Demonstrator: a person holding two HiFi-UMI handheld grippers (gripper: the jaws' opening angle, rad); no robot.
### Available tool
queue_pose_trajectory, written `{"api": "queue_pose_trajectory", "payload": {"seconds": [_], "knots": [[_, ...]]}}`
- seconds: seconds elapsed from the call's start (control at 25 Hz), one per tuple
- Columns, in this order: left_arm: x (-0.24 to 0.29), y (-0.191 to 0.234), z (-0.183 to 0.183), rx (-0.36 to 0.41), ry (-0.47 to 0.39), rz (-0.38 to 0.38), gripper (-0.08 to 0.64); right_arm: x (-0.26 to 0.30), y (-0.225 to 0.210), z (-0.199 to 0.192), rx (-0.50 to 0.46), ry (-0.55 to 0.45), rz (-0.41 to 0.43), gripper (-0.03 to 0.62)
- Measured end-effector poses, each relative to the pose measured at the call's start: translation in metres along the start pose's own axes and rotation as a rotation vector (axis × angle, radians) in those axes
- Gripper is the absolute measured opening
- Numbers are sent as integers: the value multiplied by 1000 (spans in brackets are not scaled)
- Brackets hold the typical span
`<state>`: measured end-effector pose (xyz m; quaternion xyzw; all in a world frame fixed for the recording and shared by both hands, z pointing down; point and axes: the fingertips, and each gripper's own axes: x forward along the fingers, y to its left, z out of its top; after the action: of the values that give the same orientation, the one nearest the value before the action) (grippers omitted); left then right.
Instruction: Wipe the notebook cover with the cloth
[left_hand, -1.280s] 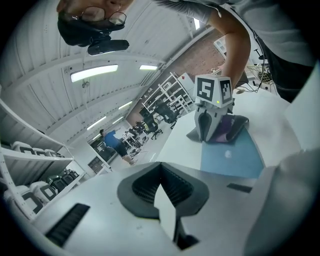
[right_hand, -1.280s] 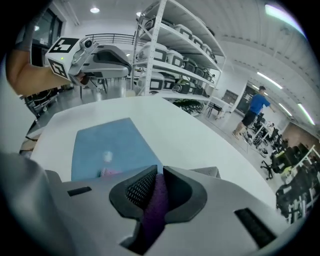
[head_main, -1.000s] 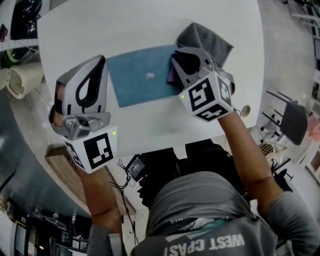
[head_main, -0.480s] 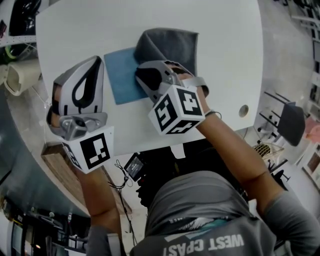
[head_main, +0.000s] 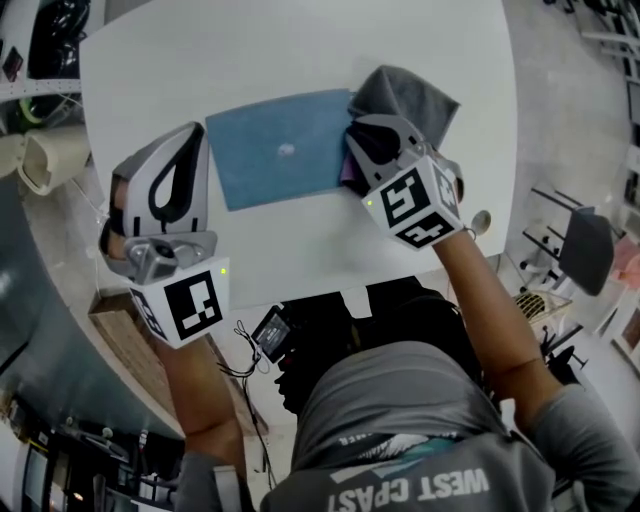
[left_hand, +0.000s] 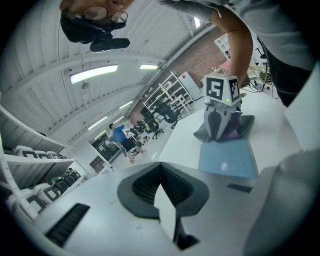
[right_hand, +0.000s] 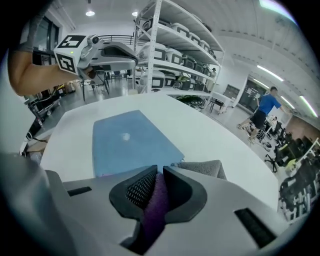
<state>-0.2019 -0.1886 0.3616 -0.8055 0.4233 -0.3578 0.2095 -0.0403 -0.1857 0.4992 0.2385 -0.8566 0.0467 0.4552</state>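
Grips a purple-lined fold of the grey cloth (head_main: 412, 97) in the right tongs (head_main: 352, 152), jaws pinched nearly together on it, at the right edge of the blue notebook (head_main: 275, 160). Leaves the notebook flat on the white tabletop (head_main: 200, 60), cover up. Holds the left tongs (head_main: 188, 137) closed on nothing, off to the notebook's left, clear of it.

Grey printed T-shirt (head_main: 400, 430); left gripper (left_hand: 159, 167) and right gripper (right_hand: 159, 170) white-grey, each with marker cube (head_main: 190, 305).

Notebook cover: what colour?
The notebook cover is blue with a small pale mark mid-cover; head view shows it best.
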Motion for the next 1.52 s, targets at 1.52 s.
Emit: {"api": "queue_pose_trajectory", "payload": {"seconds": [1.52], "knots": [[-115,20,215,-16,-45,160,2,-274,-55,81,-110,-416,-65,31]]}}
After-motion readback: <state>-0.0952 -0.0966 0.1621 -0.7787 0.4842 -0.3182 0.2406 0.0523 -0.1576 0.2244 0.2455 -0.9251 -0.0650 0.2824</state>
